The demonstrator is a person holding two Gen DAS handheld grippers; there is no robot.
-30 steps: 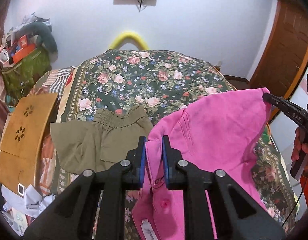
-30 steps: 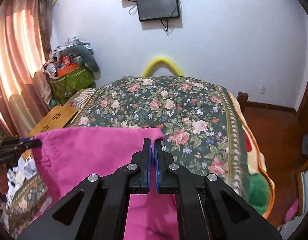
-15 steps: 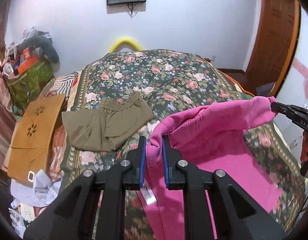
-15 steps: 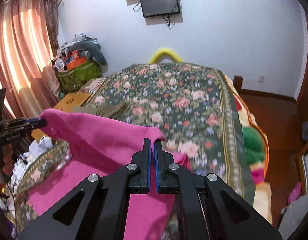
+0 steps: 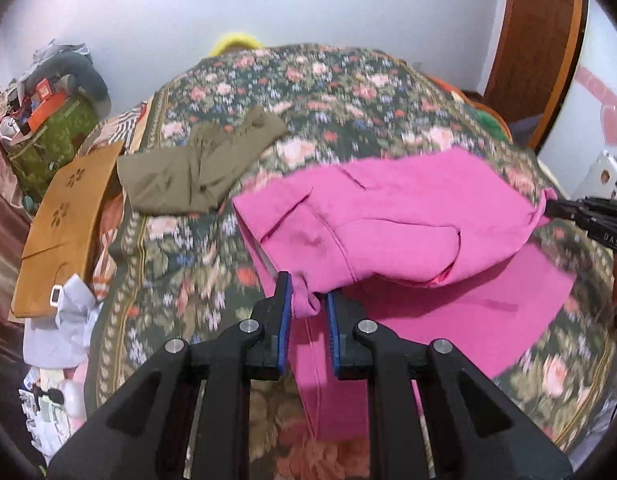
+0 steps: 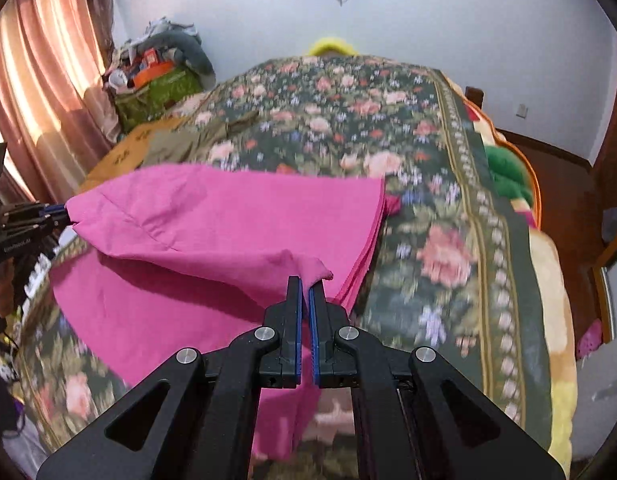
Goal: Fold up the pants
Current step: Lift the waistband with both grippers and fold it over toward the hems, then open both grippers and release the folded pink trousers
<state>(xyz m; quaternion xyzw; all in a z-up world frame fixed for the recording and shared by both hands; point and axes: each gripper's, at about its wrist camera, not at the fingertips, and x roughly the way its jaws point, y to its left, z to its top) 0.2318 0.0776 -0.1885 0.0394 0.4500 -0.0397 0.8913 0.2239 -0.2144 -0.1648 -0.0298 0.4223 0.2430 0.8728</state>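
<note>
Stretching between both grippers, the pink pants [image 5: 388, 216] are held over the bed [image 5: 348, 92] near its foot edge. Left gripper [image 5: 308, 300] is clamped on one corner, right gripper [image 6: 304, 292] on the other, likely so the fold lands square.

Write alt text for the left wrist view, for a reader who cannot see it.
The left gripper pinches a corner of the pink pants, folded over on a floral bedspread; the right gripper holds the opposite corner. Olive shorts lie beyond.
</note>
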